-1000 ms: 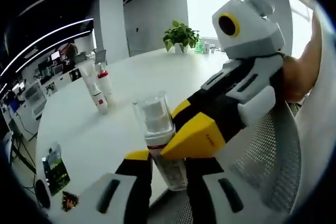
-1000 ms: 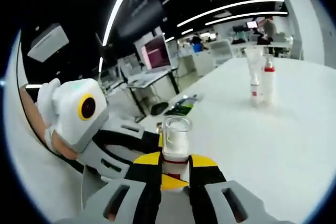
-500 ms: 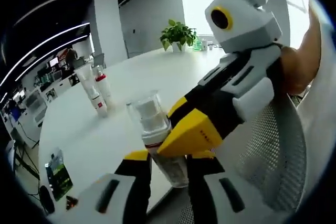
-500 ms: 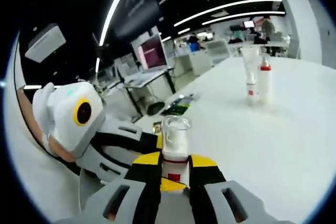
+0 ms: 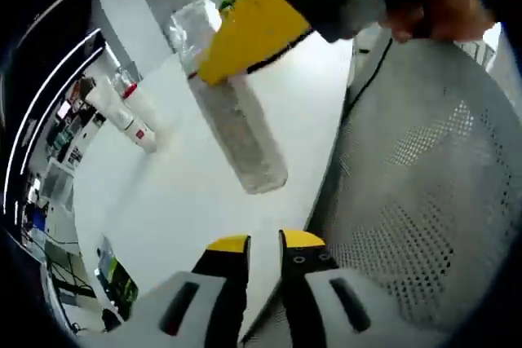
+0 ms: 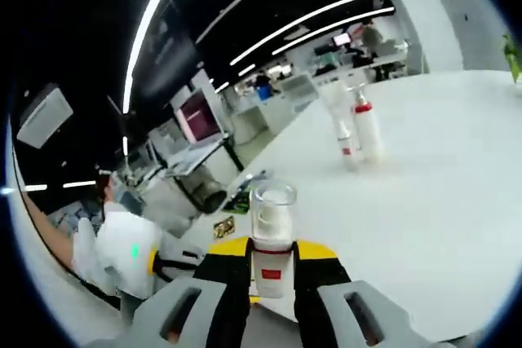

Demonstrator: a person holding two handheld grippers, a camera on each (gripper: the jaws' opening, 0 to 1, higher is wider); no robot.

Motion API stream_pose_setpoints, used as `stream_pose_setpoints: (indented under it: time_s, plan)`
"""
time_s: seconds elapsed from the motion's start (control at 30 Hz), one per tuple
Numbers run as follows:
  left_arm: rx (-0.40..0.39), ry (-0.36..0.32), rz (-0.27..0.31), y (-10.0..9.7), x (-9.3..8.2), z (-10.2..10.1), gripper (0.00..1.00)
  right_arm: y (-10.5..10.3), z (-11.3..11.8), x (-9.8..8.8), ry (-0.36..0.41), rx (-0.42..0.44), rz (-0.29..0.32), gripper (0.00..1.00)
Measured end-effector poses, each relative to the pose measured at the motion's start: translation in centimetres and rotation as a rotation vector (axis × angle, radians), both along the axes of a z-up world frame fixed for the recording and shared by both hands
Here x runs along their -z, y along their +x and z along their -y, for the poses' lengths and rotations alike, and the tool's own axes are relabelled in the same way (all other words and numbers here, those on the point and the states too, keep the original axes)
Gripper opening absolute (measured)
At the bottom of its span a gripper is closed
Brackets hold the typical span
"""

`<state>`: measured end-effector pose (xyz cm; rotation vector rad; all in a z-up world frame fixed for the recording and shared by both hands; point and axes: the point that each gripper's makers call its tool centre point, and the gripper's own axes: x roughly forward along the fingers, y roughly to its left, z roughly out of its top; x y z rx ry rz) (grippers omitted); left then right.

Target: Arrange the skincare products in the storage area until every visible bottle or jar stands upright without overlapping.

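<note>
Holding clear pump bottle [image 6: 272,238] by its neck, right gripper [image 6: 272,255] fingers clamped, bottle long axis tilted above tabletop [image 6: 440,226] edge. Left gripper [image 5: 263,244] fingers nearly together, holding nothing, below bottle. Two standing bottles [image 6: 357,126] far across tabletop.

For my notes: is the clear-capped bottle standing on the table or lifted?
Lifted: the right gripper holds the bottle tilted above the white table.

White table [image 6: 457,169], two upright bottles [image 6: 359,129]
</note>
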<state>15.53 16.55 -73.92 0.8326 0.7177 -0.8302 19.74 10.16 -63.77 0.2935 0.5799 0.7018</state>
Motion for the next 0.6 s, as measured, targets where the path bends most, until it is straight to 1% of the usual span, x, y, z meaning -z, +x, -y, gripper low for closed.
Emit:
stream_pose_setpoints:
  time_s: [0.03, 0.07, 0.1, 0.17, 0.23, 0.33, 0.37, 0.5, 0.6]
  plan:
    - [-0.040, -0.061, 0.006, 0.3, -0.7, 0.2, 0.07, 0.4, 0.5, 0.1, -0.008, 0.009, -0.001, 0.15]
    - [-0.059, -0.111, 0.034, 0.8, -1.4, 0.4, 0.05, 0.7, 0.7, 0.1, -0.010, 0.014, 0.001, 0.15]
    - [-0.069, -0.127, 0.053, 1.2, -1.8, 0.3, 0.03, 1.2, 1.1, 0.2, -0.016, 0.022, 0.002, 0.15]
    - [-0.084, -0.109, 0.048, 1.2, -1.6, -0.2, 0.03, 2.0, 1.7, 0.4, -0.033, 0.039, 0.004, 0.15]
    - [-0.095, -0.092, 0.026, 1.1, -1.0, -0.4, 0.03, 3.3, 2.2, 0.3, -0.031, 0.072, 0.002, 0.15]
    - [-0.099, -0.094, 0.030, 1.1, -1.1, -0.5, 0.02, 5.1, 2.5, -0.1, -0.046, 0.100, 0.030, 0.15]
    - [-0.101, -0.098, 0.038, 1.3, -1.2, -0.5, 0.01, 5.6, 2.4, -0.3, -0.052, 0.102, 0.042, 0.15]
    - [-0.110, -0.095, 0.031, 1.2, -1.1, -0.6, 0.01, 7.5, 2.1, -0.8, -0.078, 0.104, 0.078, 0.15]
    - [-0.091, -0.081, 0.024, 1.0, -0.8, -0.5, 0.01, 8.9, 1.8, -1.2, -0.090, 0.097, 0.099, 0.15]
